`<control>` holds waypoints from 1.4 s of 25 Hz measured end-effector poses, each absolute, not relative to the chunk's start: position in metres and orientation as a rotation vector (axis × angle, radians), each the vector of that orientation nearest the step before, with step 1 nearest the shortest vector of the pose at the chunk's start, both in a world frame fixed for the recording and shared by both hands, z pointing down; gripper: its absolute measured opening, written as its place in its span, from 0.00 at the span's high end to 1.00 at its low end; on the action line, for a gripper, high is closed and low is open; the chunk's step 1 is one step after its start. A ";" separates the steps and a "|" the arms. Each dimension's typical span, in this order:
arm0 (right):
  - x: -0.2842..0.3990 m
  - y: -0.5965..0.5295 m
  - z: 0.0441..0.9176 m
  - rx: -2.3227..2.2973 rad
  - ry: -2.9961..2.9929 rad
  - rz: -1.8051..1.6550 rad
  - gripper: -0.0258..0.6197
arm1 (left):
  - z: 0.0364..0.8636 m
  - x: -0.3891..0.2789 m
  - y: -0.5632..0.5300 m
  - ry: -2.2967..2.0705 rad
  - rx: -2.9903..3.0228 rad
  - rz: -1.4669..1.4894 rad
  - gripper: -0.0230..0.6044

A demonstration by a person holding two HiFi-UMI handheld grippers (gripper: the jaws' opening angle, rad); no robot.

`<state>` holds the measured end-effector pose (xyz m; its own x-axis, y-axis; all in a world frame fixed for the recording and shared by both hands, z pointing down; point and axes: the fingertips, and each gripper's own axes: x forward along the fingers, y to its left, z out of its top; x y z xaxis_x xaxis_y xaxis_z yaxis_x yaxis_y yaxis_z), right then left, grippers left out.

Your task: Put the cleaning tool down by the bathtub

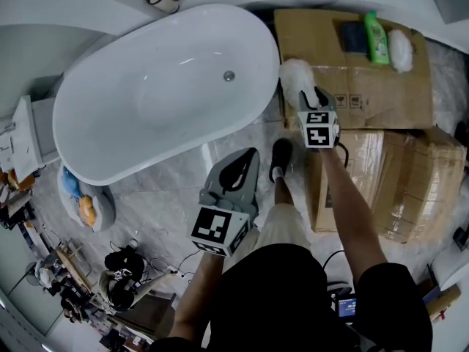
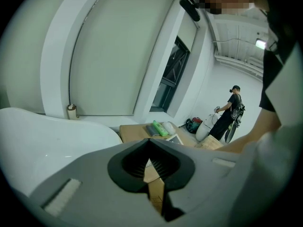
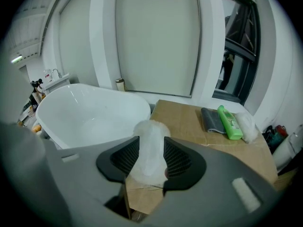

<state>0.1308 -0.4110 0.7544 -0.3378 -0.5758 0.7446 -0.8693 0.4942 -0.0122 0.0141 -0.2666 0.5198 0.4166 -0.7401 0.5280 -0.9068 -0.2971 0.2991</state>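
Note:
A white fluffy cleaning tool (image 1: 294, 78) lies on the near left corner of a cardboard box (image 1: 344, 79), right beside the white bathtub (image 1: 88, 86). My right gripper (image 1: 306, 94) is open around the tool, whose fluffy body (image 3: 147, 126) fills the gap between the black pads (image 3: 124, 159) and rests on the cardboard. The tub (image 3: 85, 112) sits just to its left. My left gripper (image 1: 248, 158) hangs above the floor near the tub's end, jaws shut with nothing in them (image 2: 149, 140).
At the box's far side lie a green bottle (image 1: 377, 38), a dark sponge (image 1: 355, 38) and a white mitt (image 1: 401, 50). A second cardboard box (image 1: 396, 189) stands nearer me. My shoe (image 1: 281, 158) is between tub and boxes. Another person (image 2: 232, 110) stands far off.

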 end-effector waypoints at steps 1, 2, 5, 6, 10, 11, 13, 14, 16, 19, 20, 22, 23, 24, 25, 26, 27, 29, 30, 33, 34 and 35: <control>0.131 -0.407 0.750 1.190 -2.049 0.538 0.73 | 0.518 0.013 -0.263 -1.388 2.127 0.392 0.97; 0.131 -0.402 0.746 1.193 -2.049 0.529 0.73 | 0.515 0.012 -0.260 -1.386 2.137 0.393 0.97; 0.131 -0.390 0.733 1.206 -2.048 0.499 0.73 | 0.508 0.009 -0.250 -1.382 2.164 0.385 0.97; 0.130 -0.386 0.728 1.211 -2.051 0.493 0.73 | 0.506 0.007 -0.246 -1.379 2.172 0.382 0.97; 0.126 -0.361 0.705 1.229 -2.061 0.469 0.73 | 0.497 -0.003 -0.225 -1.371 2.192 0.377 0.97; 0.125 -0.354 0.699 1.232 -2.063 0.459 0.73 | 0.495 -0.006 -0.219 -1.367 2.195 0.379 0.97; 0.121 -0.339 0.688 1.241 -2.068 0.442 0.74 | 0.492 -0.013 -0.205 -1.357 2.195 0.385 0.97; 0.119 -0.331 0.683 1.245 -2.071 0.434 0.75 | 0.490 -0.016 -0.198 -1.354 2.198 0.385 0.97; 0.114 -0.314 0.671 1.252 -2.080 0.419 0.75 | 0.485 -0.022 -0.184 -1.354 2.211 0.379 0.97; 0.105 -0.289 0.651 1.261 -2.096 0.395 0.76 | 0.477 -0.034 -0.162 -1.365 2.235 0.367 0.97; 0.103 -0.280 0.645 1.268 -2.099 0.391 0.77 | 0.475 -0.038 -0.155 -1.374 2.244 0.361 0.97; 0.100 -0.262 0.632 1.284 -2.109 0.397 0.78 | 0.468 -0.047 -0.142 -1.395 2.263 0.346 0.97; 0.098 -0.252 0.625 1.290 -2.115 0.399 0.78 | 0.464 -0.051 -0.134 -1.404 2.270 0.339 0.97; 0.096 -0.242 0.618 1.292 -2.120 0.401 0.80 | 0.461 -0.054 -0.127 -1.411 2.275 0.332 0.97; 0.094 -0.233 0.612 1.291 -2.126 0.404 0.81 | 0.457 -0.058 -0.120 -1.418 2.280 0.324 0.97; 0.092 -0.223 0.605 1.288 -2.132 0.408 0.82 | 0.453 -0.062 -0.113 -1.423 2.284 0.314 0.97; 0.088 -0.214 0.598 1.286 -2.138 0.408 0.83 | 0.450 -0.066 -0.107 -1.428 2.288 0.304 0.97; 0.081 -0.195 0.584 1.285 -2.150 0.393 0.85 | 0.443 -0.075 -0.094 -1.438 2.301 0.285 0.97; 0.078 -0.187 0.577 1.287 -2.158 0.381 0.87 | 0.440 -0.078 -0.087 -1.441 2.310 0.278 0.97; 0.067 -0.162 0.554 1.294 -2.187 0.359 0.88 | 0.432 -0.088 -0.068 -1.444 2.342 0.269 0.97; 0.064 -0.153 0.547 1.296 -2.196 0.353 0.89 | 0.428 -0.092 -0.062 -1.445 2.352 0.263 0.97; 0.060 -0.145 0.540 1.298 -2.203 0.345 0.90 | 0.425 -0.096 -0.057 -1.447 2.360 0.256 0.97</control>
<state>0.0597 -0.1446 0.5397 -0.3794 -0.7220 0.5786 -0.8643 0.4997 0.0569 -0.0961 -0.0566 0.4250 0.4589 -0.8227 0.3355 -0.8879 -0.4107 0.2073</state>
